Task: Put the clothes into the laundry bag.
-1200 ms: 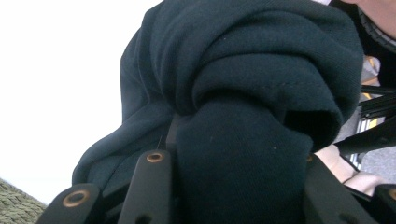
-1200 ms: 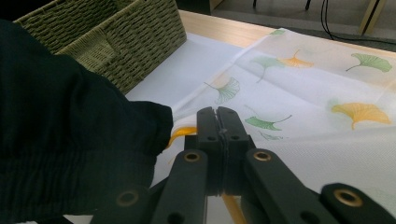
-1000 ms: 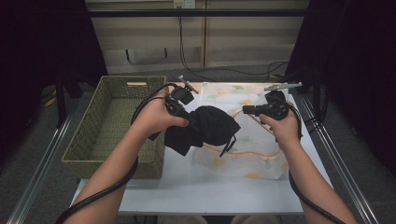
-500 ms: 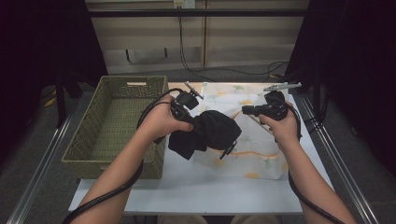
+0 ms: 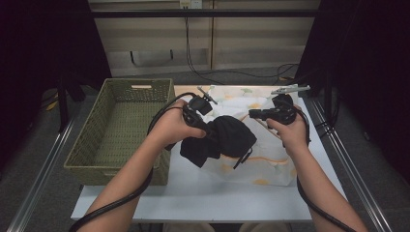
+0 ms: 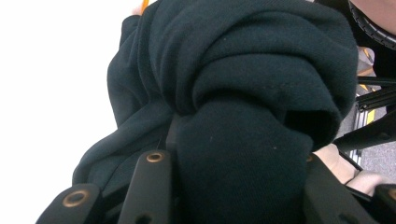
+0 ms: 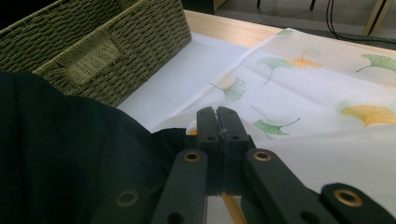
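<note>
A black garment [image 5: 227,137] is bunched up above a white cloth printed with ginkgo leaves [image 5: 270,159] that lies on the table. My left gripper [image 5: 212,131] is shut on it. In the left gripper view the dark fabric [image 6: 243,84] is folded thickly between the jaws and hangs over them, with my left gripper [image 6: 233,158] buried in it. My right gripper [image 5: 252,114] is held just right of the bundle and points left. In its own view my right gripper [image 7: 217,123] has its jaws pressed together with nothing visible between them, and the black garment [image 7: 56,154] lies close at the left.
A green woven basket [image 5: 92,121] stands on the left of the white table [image 5: 193,193], and its handle end [image 7: 93,51] rises beyond the right gripper. Metal rails run along both sides of the table. Cables trail from both grippers along the forearms.
The left hand has carried the black bundle a little to the right, closer to the right gripper. The right hand has stayed where it was.
</note>
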Tool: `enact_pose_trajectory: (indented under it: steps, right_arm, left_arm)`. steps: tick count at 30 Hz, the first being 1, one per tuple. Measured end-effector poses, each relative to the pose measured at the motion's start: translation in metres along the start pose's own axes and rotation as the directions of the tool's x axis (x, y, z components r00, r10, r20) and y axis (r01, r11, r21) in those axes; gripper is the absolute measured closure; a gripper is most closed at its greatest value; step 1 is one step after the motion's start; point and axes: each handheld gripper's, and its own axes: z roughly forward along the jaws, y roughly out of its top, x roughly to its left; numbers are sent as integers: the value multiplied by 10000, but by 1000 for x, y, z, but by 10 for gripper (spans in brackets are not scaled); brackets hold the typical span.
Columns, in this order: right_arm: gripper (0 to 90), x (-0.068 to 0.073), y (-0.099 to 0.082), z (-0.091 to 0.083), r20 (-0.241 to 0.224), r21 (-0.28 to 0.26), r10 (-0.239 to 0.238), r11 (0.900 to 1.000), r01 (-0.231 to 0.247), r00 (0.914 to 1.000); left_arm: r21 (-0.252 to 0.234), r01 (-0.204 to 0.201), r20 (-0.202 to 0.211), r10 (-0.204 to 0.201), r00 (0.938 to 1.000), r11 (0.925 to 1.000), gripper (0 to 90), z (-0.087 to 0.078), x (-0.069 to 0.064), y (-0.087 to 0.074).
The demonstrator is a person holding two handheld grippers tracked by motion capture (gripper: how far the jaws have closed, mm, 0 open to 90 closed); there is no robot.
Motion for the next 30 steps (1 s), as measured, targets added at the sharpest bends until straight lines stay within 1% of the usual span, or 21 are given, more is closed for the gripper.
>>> enact_pose_trajectory:
  steps: [1,2,3,4,5,6,9,10,15,17,19,20,22,23,24,25,26,30]
  right_arm:
    - [896,0,0,0,-8,27,35,10000,-35,10000]
    - [896,0,0,-1,-1,18,44,10000,-44,10000]
    - [896,0,0,-1,-11,28,68,10000,-68,10000]
    - [896,0,0,-1,-18,32,87,10000,-87,10000]
    - [896,0,0,-1,-31,15,93,10000,-93,10000]
    - [896,0,0,-1,-36,11,101,9999,-101,9999]
    - [896,0,0,-1,-15,-14,80,10000,-80,10000]
    - [896,0,0,-1,-17,-10,80,10000,-80,10000]
    - [896,-1,0,0,-29,-11,84,10000,-84,10000]
    - [896,0,0,0,-35,-20,86,10000,-86,10000]
    - [896,0,0,0,-40,-23,94,10000,-94,9999]
    - [896,0,0,0,-35,-47,56,10000,-56,10000]
    - [896,0,1,0,-26,-40,79,10000,-79,10000]
    - [896,0,1,0,-18,-32,88,10000,-88,10000]
    - [896,0,1,0,-31,-34,84,10000,-84,10000]
    - [896,0,1,-1,-31,-31,105,9999,-105,9999]
    - [896,0,1,-1,-43,-23,106,9999,-106,9999]
    - [897,0,2,-1,-39,-37,135,9999,-135,9999]
  left_arm:
    - [-107,45,-15,-45,10000,9999,663,3,0,-1]
    - [-99,-8,-12,8,10000,10000,663,4,0,-1]
    - [-186,83,28,-83,10000,9998,663,6,0,-1]
    - [-73,54,99,-53,9999,10000,662,7,1,-1]
    - [-58,26,116,-25,9999,10000,662,9,1,-1]
    - [-141,81,65,-80,9999,9999,663,11,1,-1]
    - [-143,143,234,-140,9996,9998,663,16,0,-2]
    - [-144,82,259,-78,9996,9999,662,17,0,-3]
    - [-103,-2,312,5,9995,9999,662,17,-2,-2]
    - [-99,-15,242,17,9997,10000,662,16,-2,-2]
    - [-18,-44,338,44,9994,10000,662,16,-2,-3]
    - [-155,7,359,-2,9994,9999,662,18,-3,-4]
    - [-210,109,377,-101,9992,9997,662,20,-4,-4]
    - [-149,34,375,-28,9993,9999,662,21,-4,-5]
    - [-188,68,444,-59,9990,9998,662,22,-5,-5]
    - [-108,-47,443,52,9990,9999,662,22,-5,-5]
    - [-166,2,514,6,9987,9999,662,24,-6,-5]
    - [-316,-16,701,38,9975,9995,662,27,-7,-4]
